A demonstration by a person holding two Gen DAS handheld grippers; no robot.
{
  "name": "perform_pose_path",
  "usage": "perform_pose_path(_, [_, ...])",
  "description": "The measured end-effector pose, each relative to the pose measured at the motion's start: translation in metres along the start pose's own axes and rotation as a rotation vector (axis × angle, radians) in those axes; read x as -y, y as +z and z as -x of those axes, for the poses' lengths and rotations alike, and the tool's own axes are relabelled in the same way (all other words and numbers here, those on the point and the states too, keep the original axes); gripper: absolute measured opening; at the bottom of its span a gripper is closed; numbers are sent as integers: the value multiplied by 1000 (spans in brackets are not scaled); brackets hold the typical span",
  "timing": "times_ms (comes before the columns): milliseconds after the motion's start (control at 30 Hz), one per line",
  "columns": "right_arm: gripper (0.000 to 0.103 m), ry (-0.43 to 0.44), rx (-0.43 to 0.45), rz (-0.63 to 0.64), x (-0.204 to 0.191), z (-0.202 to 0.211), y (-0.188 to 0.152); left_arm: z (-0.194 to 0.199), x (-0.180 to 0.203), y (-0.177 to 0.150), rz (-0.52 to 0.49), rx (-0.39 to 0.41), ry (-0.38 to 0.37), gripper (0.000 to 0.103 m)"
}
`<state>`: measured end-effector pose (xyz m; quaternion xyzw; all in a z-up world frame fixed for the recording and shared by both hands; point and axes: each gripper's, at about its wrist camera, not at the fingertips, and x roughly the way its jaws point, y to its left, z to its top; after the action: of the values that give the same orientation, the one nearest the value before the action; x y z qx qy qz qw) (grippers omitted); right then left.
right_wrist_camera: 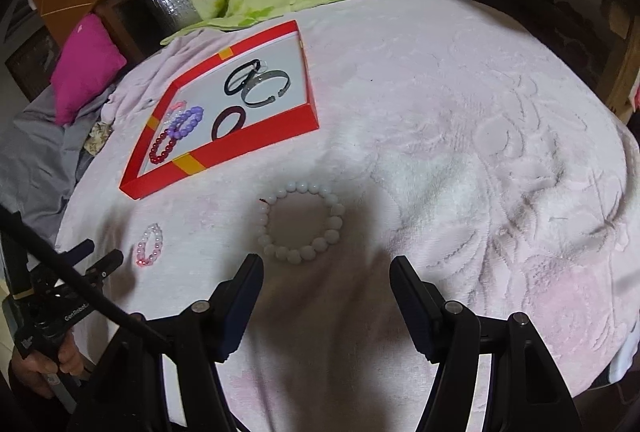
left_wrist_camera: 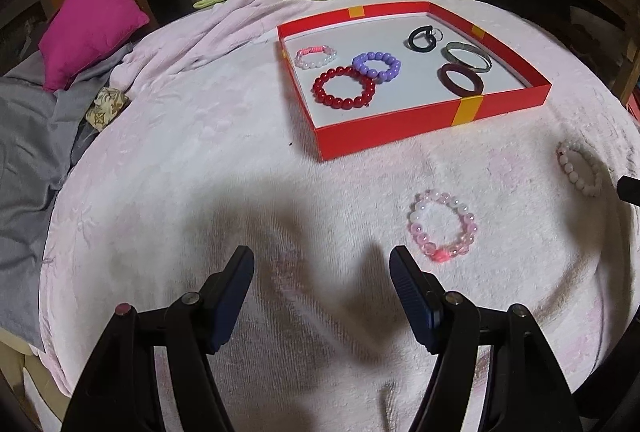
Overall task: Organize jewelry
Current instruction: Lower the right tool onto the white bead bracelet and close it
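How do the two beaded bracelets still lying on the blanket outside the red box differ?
The white bracelet has opaque, uniform white beads; the pink bracelet has translucent pink and clear beads with a coral knot. The white bracelet lies ahead of the right gripper, the pink bracelet nearer the left gripper. Both lie flat on the blanket, ungripped.

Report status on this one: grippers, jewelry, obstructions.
Both hand-held grippers, left and right, open, empty. Pink bracelet and white bracelet on blanket, outside red box. Nothing in the way.
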<state>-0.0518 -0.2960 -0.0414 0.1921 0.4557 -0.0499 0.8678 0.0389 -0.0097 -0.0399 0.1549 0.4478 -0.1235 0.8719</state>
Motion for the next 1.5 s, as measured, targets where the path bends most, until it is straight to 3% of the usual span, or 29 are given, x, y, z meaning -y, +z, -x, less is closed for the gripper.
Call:
perform_pose_path(433, [69, -11, -8, 38, -23, -19, -1, -1, -1, 0, 0, -12, -16, 71])
perform_pose_path(933, [52, -47, -2, 65, -38, -41, 7, 2, -3, 0, -8, -3, -23, 71])
perform_pose_path(1167, [48, 46, -9, 155, -66, -42, 0, 3, -3, 1, -12, 0, -24, 71])
perform_pose_path(1267, [48, 39, 18, 183, -70, -36, 0, 4, -3, 1, -17, 2, -26, 71])
perform_pose_path(1500, [49, -1, 34, 44, -41, -31, 11, 3, -3, 2, -18, 2, -23, 71])
